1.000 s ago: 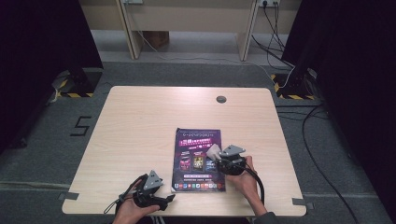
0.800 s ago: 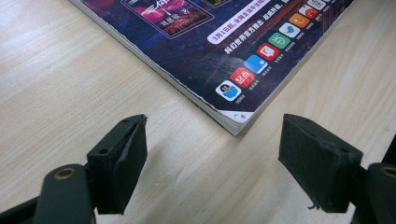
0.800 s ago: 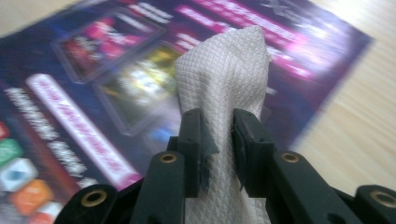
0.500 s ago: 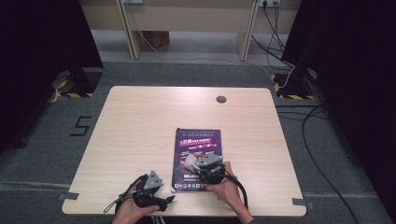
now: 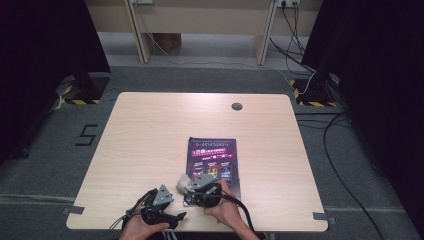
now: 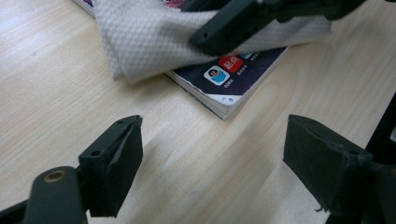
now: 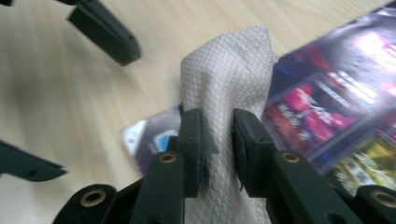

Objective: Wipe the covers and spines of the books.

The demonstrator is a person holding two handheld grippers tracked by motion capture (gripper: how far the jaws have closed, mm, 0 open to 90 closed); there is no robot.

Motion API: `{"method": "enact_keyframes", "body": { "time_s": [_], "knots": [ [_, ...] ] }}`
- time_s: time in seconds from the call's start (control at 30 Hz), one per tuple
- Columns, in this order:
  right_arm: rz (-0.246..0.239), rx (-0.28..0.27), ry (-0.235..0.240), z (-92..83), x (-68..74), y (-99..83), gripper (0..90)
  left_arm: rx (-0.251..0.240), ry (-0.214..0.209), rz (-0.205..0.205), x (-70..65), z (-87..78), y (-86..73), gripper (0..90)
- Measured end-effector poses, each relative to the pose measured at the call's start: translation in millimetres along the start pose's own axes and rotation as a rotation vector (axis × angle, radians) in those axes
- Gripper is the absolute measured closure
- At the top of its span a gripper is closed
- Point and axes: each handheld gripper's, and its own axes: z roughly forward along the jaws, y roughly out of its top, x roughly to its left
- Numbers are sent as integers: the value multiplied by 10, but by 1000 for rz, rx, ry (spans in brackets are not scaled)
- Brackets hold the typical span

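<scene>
Near the front edge of the table, my right gripper pinches a white cloth between its two black jaws; the jaws stand close together with the cloth squeezed up between the pads and rising past them in a bunched fold. From the high view that right gripper sits over the lower left corner of the magazine, and the cloth pokes out toward the left, over the magazine's edge. Seen along my left gripper, the cloth drapes over the magazine's corner and down onto the wood beside it, with a jaw of the right gripper lying across it.

My left gripper is spread wide, and its jaws have just been opening further; nothing lies between them but bare table. It rests low over the wood just short of the magazine corner, touching neither cloth nor magazine. From above, the left gripper is just left of the right one, near the table's front edge.

Count: two grippers, one cloth, one magazine, one table
</scene>
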Motion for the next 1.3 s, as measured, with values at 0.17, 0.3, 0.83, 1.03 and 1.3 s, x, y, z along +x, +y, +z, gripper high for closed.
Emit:
{"method": "enact_keyframes", "body": {
  "time_s": [0.17,0.3,0.83,1.03,1.3],
  "knots": [
    [-24,0,40,9,124,23,741,0,6,4,1,-33,-17,193],
    [-31,4,57,12,164,34,742,-1,9,3,10,-31,-17,197],
    [-39,15,24,-40,113,-10,751,-11,27,-25,91,-158,-82,183],
    [-50,13,57,0,228,43,753,-14,35,-31,108,-214,-123,180],
    [-54,9,65,6,206,47,752,-12,38,-34,121,-223,-132,179]
  ]
}}
